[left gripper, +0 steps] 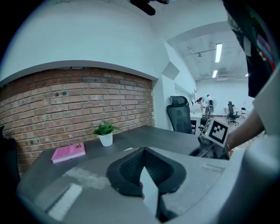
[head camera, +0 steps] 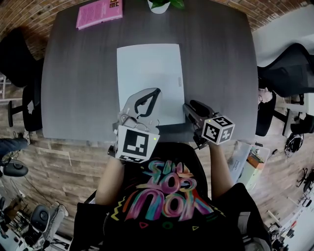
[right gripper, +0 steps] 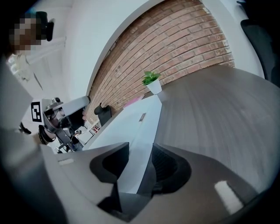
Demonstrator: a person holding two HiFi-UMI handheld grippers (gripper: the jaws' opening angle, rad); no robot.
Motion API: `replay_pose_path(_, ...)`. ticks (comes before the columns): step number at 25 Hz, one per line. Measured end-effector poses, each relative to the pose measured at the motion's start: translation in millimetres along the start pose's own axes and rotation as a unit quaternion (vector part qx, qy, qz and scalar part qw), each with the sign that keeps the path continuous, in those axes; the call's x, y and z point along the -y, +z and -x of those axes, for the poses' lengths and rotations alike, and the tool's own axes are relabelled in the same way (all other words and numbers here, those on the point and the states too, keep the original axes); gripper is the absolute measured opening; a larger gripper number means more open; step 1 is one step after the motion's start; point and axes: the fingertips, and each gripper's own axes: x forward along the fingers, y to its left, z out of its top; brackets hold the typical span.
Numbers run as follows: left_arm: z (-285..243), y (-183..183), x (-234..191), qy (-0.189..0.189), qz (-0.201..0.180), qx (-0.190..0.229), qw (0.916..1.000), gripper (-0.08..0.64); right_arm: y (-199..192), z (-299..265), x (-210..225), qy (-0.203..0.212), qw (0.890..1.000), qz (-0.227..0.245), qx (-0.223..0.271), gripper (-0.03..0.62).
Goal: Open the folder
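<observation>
1 white folder (head camera: 147,68) on table (head camera: 221,73); 1 pink book (head camera: 98,13), 1 potted plant (head camera: 160,5) far. Left gripper (head camera: 153,93) pinched together, right gripper (head camera: 190,107) spread astride folder's edge.

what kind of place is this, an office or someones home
Most likely an office or shared workspace: a large dark meeting table with black office chairs around it, a brick wall behind, and an open room with more chairs under ceiling strip lights.
</observation>
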Motion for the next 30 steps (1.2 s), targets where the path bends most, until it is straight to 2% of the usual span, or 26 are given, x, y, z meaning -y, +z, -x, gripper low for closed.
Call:
replay_pose_path(4, -7.4, -14.5, 11.0, -0.013, 0.009, -0.017, 0.9997, 0.000, -0.4, 0.0, 0.3, 0.007, 1.000, -0.003, -0.001, 0.181)
replay_pose_path(9, -18.1, -27.1, 30.7, -0.047, -0.003, -0.037, 0.9982, 0.002, -0.6, -1.1, 1.0, 0.005, 1.000, 0.000, -0.005, 0.179)
replay_pose_path(18, -21.3, -64.3, 60.0, -0.109, -0.031, -0.107, 0.9878, 0.004, -1.4, 0.0, 1.5, 0.006, 1.000, -0.016, 0.002, 0.181)
replay_pose_path(24, -19.8, -82.7, 67.7, -0.131, -0.060, -0.146, 0.9787, 0.072, -0.2, -1.2, 2.7, 0.005, 1.000, -0.017, 0.006, 0.183)
replay_pose_path(30, -11.6, -92.3, 79.0, -0.160, -0.083, -0.164, 0.9700, 0.138, -1.2, 1.1, 3.7, 0.006, 0.999, -0.035, 0.017, 0.181)
